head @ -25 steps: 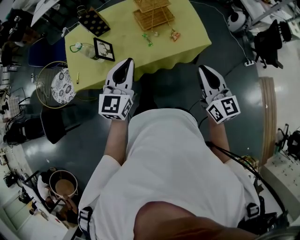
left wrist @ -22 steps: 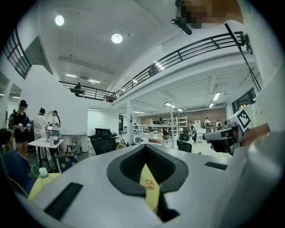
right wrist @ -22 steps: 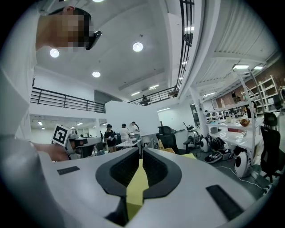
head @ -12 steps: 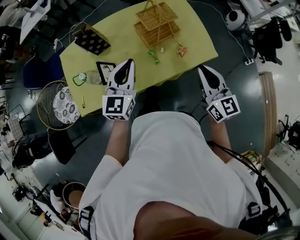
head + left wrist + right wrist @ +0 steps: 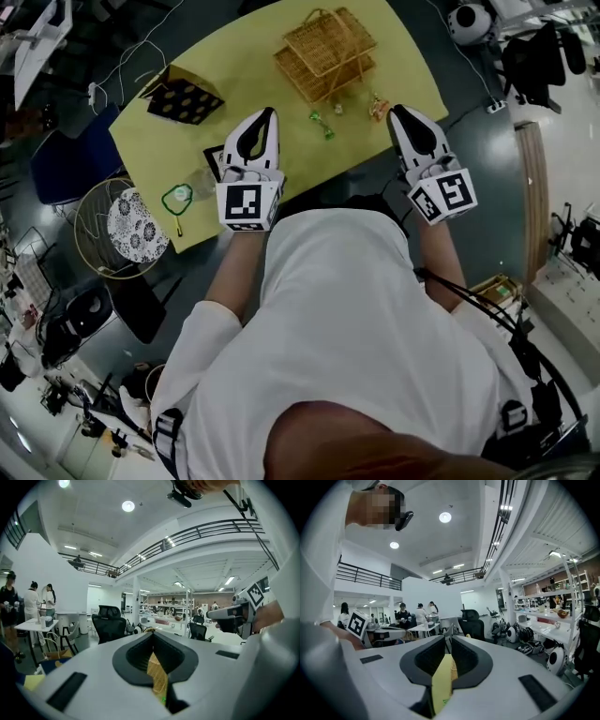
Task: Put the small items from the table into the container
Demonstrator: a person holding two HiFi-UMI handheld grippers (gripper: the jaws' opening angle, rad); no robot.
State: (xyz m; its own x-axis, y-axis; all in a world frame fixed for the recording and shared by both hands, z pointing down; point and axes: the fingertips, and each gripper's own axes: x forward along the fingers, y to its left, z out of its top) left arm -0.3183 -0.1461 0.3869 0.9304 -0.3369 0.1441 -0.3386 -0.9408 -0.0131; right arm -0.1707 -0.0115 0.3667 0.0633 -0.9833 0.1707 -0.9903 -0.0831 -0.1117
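Only my head view is showing bright small items [image 5: 321,123] by the wicker basket [image 5: 328,52]; my left gripper [image 5: 267,114] is sitting closed, right gripper [image 5: 397,113] opening, both empty.

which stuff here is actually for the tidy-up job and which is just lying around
For the job:
wicker basket, likely the container
green trinket
small pale piece
orange trinket

Just lying about:
dark patterned box
picture frame
clear bottle
wire bin on the floor beside the table
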